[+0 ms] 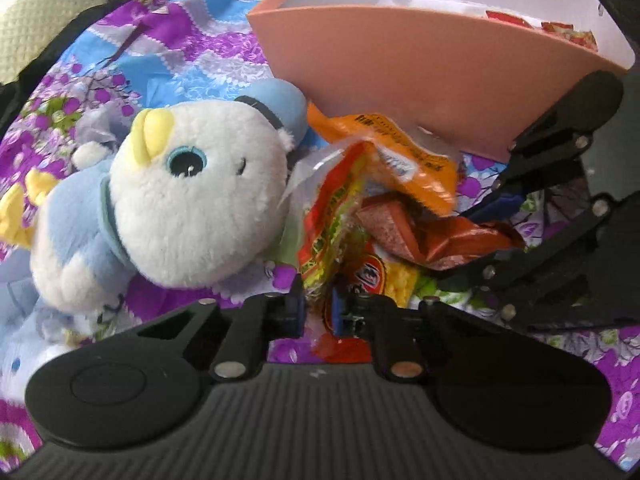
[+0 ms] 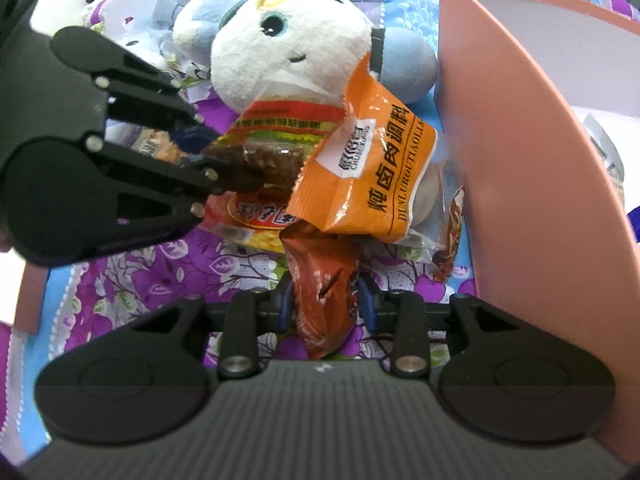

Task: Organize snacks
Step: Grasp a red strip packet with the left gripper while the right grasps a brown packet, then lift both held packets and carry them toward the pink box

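- In the left wrist view, the left gripper [image 1: 316, 312] sits low in the centre of the frame, its blue-padded jaws pinched narrow on the lower edge of a red-and-yellow snack packet [image 1: 332, 216].
- That packet rises from the jaws toward mid-frame, its clear upper edge just beside the plush toy [image 1: 180, 200] that fills the left half of the frame.
- In the right wrist view, the right gripper [image 2: 324, 304] is low in the centre, its jaws closed against both sides of a crumpled brown snack packet [image 2: 320, 280], which stands up between them.
- Just beyond the brown packet, an orange seasoning packet [image 2: 368, 172] lies tilted across mid-frame, resting on the other packets.
- Under that packet lies a red-and-yellow packet with a round logo [image 2: 256, 220], flat on the purple floral cloth [image 2: 152, 280].
- At the right of the pile, a clear bag with brown contents [image 2: 448, 232] leans by the wall of the pink box [image 2: 532, 200].
- The pink box fills the right of that view; in the left wrist view it occupies the upper right, with a few red packets [image 1: 568, 32] inside against its white lining.
- The snack pile lies between plush toy and box.
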Motion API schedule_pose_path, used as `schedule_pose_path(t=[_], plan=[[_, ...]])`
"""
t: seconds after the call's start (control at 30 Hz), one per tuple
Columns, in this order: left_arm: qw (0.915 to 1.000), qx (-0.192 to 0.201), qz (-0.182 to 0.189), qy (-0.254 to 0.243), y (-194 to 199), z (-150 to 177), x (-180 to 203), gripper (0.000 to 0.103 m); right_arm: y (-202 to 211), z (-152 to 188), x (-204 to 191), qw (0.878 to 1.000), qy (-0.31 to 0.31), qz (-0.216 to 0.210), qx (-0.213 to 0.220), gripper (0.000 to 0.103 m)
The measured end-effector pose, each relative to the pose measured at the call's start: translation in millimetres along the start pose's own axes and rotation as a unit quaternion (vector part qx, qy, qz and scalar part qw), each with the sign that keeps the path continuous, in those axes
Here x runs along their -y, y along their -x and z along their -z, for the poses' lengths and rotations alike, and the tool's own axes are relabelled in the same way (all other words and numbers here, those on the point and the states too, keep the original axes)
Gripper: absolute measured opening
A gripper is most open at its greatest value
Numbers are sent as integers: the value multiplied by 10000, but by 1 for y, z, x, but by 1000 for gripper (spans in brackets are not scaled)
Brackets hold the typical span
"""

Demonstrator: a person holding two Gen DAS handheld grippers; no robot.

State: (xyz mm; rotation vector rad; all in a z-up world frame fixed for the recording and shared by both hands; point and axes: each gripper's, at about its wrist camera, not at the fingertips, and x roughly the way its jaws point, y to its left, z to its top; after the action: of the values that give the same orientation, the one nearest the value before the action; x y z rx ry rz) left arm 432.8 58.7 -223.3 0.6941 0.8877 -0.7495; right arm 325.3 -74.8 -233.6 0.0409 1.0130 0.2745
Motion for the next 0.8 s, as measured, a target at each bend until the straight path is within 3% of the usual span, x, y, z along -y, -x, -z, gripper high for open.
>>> schedule_pose_path(t=[0.23, 0.4, 0.53, 0.8], plan=[[9964, 133, -196, 810, 35, 17, 22, 10, 25, 18, -5, 9996, 184, -44, 213, 31], [9890, 283, -448, 1379, 60, 30, 46, 10, 45, 42, -5, 9983, 333, -65, 475, 31], [9782, 355, -592, 1959, 85, 44, 70, 10, 65, 55, -9, 9977, 291, -36, 609, 30], [9467, 430, -887, 3066, 147, 62, 131, 10, 117, 87, -11, 9958, 233, -86, 881, 30]])
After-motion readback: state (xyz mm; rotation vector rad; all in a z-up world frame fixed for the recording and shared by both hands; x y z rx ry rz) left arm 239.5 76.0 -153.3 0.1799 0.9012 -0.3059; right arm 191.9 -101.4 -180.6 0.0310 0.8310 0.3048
